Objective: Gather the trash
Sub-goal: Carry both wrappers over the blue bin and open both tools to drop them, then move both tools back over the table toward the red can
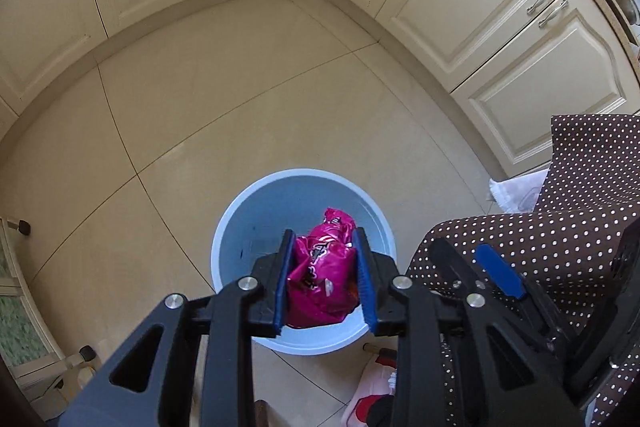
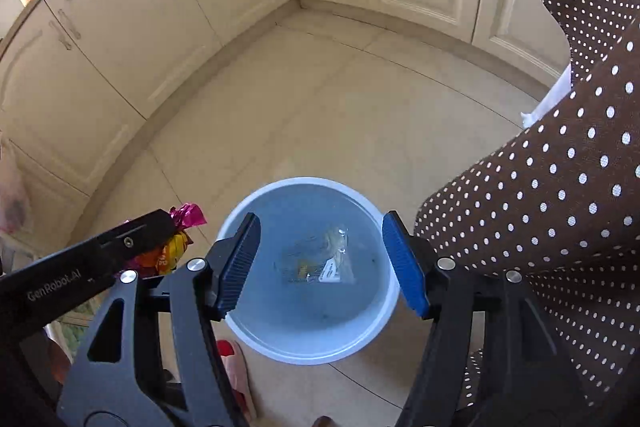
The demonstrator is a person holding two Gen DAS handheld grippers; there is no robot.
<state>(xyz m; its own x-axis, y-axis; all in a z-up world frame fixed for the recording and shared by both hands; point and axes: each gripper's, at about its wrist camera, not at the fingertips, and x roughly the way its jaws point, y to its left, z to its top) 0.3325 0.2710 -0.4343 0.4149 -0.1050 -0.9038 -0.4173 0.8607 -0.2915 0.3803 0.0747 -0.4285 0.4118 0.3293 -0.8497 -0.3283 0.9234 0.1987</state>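
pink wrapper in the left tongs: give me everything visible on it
The pink wrapper is a crumpled, glossy magenta snack bag, foil or plastic by its sheen, with white and dark print. The left tongs are shut on it, both blue pads pressing its sides, and its twisted end points forward. It hangs over the open light-blue bin, not yet released. From the right wrist view its far side shows orange and yellow print beside the magenta tip. Nothing else touches it.
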